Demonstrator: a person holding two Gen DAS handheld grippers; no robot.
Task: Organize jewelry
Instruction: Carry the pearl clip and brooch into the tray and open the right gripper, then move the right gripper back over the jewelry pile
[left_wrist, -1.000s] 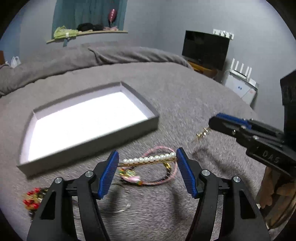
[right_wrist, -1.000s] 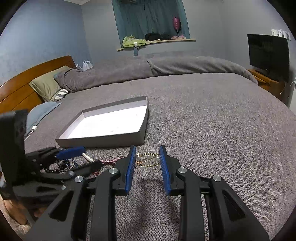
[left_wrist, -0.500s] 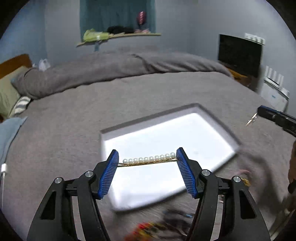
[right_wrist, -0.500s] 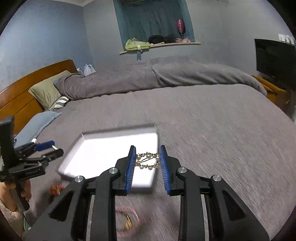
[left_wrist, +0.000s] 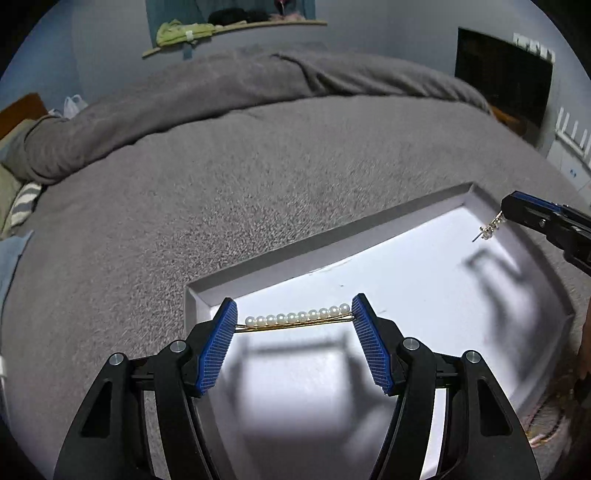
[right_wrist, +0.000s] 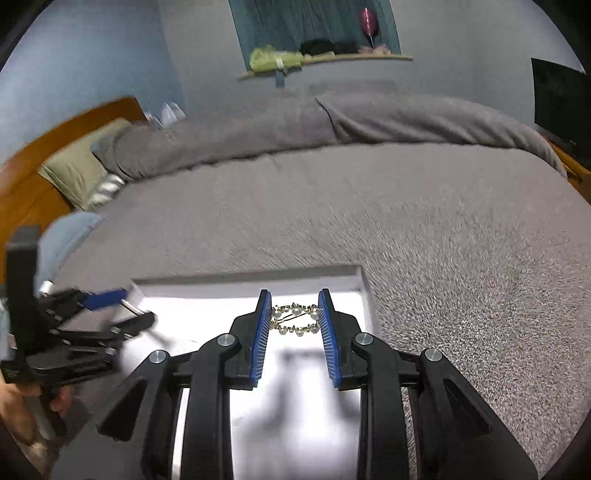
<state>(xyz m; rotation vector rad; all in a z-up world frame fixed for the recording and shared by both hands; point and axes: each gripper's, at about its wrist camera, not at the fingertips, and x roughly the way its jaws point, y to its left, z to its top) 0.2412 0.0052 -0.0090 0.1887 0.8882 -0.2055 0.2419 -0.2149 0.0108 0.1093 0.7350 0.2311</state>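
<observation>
Two tongs hang over a shallow white tray (left_wrist: 424, 218) that lies on the grey bedspread (left_wrist: 221, 184). Left tongs (left_wrist: 294, 320), jaws set wide, clamp a pearl hairpin (left_wrist: 297, 317) end to end between the blue pads (left_wrist: 218, 347), held level above the near left corner of the tray. Right tongs (right_wrist: 294, 320), jaws narrow, pinch a small gold-and-pearl clip (right_wrist: 294, 320) by its two ends, over the far right part of the tray. Both pieces are clear of the tray floor, where blurred shadows fall. A hand (right_wrist: 22, 406) grips the left tool's handle.
</observation>
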